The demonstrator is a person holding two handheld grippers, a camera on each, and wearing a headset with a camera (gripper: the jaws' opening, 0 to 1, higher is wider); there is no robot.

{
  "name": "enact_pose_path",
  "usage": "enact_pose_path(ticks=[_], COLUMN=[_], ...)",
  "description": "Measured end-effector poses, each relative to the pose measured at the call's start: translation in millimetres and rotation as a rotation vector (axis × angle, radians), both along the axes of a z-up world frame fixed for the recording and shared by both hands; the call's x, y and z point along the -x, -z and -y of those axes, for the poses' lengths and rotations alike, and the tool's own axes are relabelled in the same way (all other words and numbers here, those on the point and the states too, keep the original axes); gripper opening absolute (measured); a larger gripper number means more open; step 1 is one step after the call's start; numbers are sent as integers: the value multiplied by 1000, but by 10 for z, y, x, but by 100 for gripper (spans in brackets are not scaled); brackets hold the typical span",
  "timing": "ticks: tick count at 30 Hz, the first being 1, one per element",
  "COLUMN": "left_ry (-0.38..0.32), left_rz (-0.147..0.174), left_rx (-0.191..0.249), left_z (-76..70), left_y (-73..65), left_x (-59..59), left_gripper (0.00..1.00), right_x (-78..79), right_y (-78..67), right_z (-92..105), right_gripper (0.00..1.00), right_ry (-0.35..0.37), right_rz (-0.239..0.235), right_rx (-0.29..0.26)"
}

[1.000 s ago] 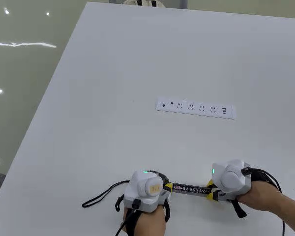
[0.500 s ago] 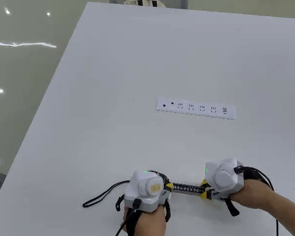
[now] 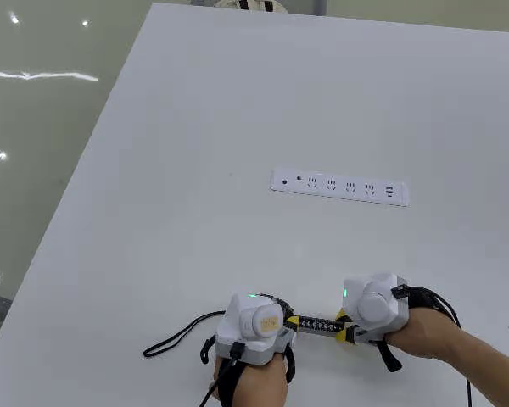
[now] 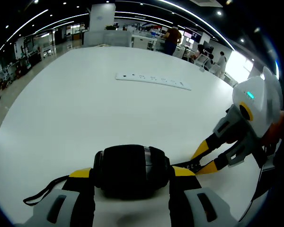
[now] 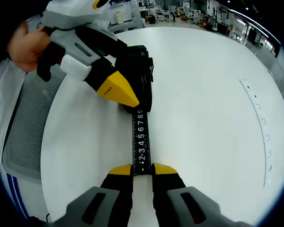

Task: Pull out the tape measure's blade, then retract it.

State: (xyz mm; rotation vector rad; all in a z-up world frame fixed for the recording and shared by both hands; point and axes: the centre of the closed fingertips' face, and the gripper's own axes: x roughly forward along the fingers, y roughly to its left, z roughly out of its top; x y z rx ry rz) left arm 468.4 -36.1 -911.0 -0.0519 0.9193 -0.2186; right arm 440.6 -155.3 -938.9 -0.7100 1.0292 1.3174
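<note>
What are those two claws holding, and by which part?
The left gripper clamps the tape measure's black case by its sides; the right gripper pinches the tip of the blade between its fingers.

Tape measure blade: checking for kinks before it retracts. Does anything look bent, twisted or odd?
Nothing stands out. The blade lies straight and flat on the table between the black case, clamped by the left gripper, and the right gripper, shut on its tip.
</note>
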Motion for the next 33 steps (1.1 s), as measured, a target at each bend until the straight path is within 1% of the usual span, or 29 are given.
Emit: enact_pose_path(ticks=[3, 16, 29, 33], left_ry=[0, 1, -1, -1], left_rz=[0, 3, 1, 1], left_rx=[0, 1, 1, 1], left_z=[0, 1, -3, -2], left_y=[-2, -5, 11, -5], left_x=[1, 7, 1, 6], left_gripper=[60, 60, 60, 60], right_x=[0, -21, -44, -50], right_y=[0, -9, 0, -3], right_z=[-5, -197, -333, -376], right_gripper=[15, 15, 15, 15], right_ry=[-1, -13, -20, -27], right_rz=[0, 8, 9, 14], right_rx=[-1, -12, -25, -27])
